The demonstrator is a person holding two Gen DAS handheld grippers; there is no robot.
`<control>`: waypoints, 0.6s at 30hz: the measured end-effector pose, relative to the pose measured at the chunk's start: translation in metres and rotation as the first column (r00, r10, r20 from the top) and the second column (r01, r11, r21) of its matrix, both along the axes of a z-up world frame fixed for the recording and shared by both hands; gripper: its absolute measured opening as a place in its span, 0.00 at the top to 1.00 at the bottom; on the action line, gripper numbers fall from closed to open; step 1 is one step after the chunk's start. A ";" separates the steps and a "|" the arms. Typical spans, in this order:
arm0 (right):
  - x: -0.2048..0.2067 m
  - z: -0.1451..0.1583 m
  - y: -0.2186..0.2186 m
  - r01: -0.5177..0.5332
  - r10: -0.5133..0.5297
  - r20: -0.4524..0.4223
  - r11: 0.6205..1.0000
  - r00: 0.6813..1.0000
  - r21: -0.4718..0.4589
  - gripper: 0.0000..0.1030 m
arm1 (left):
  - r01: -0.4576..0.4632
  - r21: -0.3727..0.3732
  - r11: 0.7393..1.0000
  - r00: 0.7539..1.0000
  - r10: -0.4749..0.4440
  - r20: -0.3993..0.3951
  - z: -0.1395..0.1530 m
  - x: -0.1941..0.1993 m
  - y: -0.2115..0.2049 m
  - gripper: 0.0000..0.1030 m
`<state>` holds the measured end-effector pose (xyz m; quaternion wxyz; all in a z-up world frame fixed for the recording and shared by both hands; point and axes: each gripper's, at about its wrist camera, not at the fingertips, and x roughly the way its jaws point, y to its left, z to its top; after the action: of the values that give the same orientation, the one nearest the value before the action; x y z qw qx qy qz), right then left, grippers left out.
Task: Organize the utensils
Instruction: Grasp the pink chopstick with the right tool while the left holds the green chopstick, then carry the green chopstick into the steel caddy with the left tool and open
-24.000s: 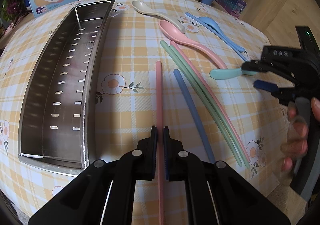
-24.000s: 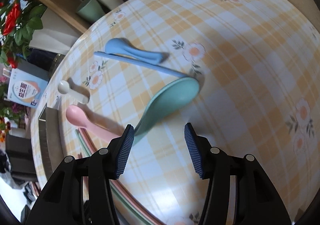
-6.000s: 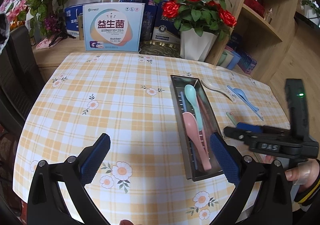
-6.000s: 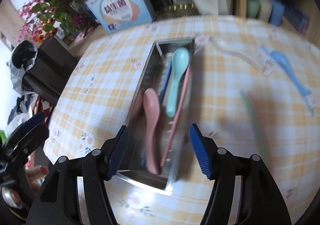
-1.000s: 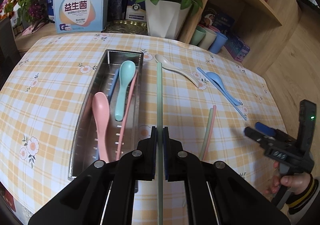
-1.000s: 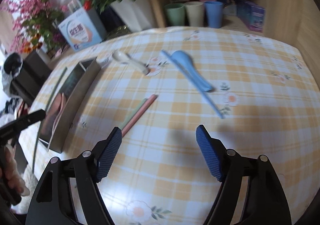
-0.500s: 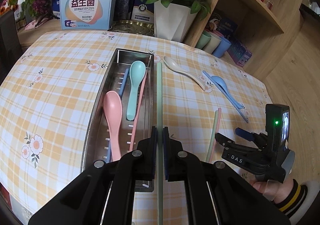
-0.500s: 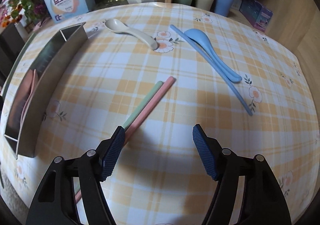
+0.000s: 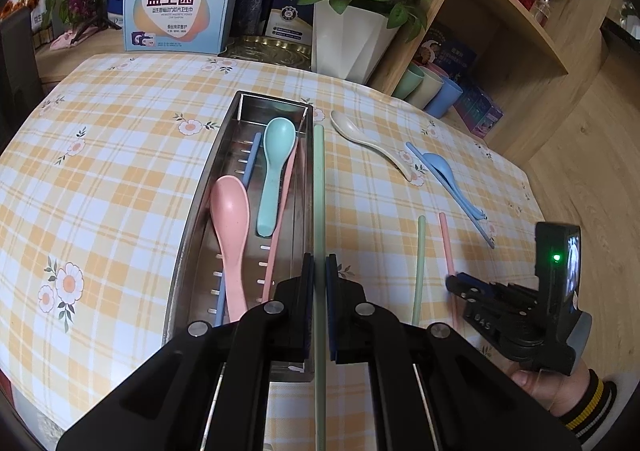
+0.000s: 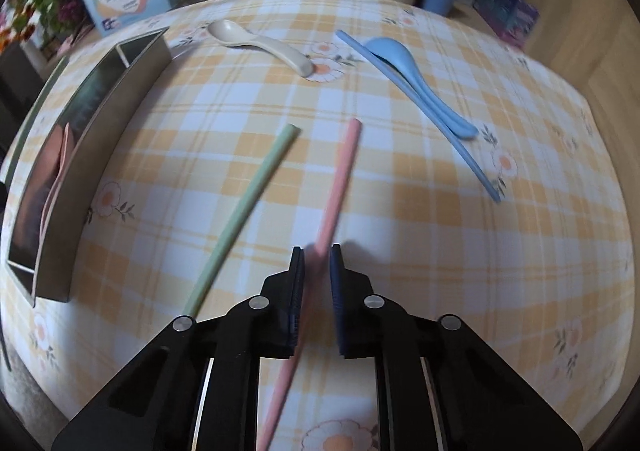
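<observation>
A: Two chopsticks are gripped now. In the left wrist view, the left gripper (image 9: 319, 269) has its jaws clamped on a long green chopstick (image 9: 319, 187) beside the steel utensil tray (image 9: 188, 219).

B: In the right wrist view, the right gripper (image 10: 317, 263) has just closed its jaws onto the pink chopstick (image 10: 338, 187); a second green chopstick (image 10: 244, 207) lies on the checked tabletop (image 10: 440, 251). The cream spoon (image 10: 260, 43) and blue spoon (image 10: 412, 67) wait, well apart.

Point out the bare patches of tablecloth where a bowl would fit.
Free: the wide stretch left of the metal tray. Crowded: right of it lie the cream spoon, blue spoon and loose green chopstick.
</observation>
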<state>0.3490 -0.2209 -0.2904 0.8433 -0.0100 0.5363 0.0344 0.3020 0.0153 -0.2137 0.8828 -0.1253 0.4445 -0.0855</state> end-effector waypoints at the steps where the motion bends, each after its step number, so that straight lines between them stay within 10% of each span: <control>1: -0.002 0.000 -0.004 0.015 -0.015 -0.003 1.000 1.000 0.018 0.92 | -0.001 -0.002 1.000 1.000 0.001 -0.001 0.000 0.000 0.000 0.95; 18: -0.012 -0.006 -0.018 0.122 -0.128 0.037 0.984 0.991 0.126 0.94 | -0.010 -0.004 1.000 1.000 0.010 -0.022 -0.004 -0.005 0.005 0.95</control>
<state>0.3367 -0.2391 -0.2966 0.8547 0.0750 0.5136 0.0142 0.2974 0.0206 -0.2177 0.8780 -0.1303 0.4534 -0.0808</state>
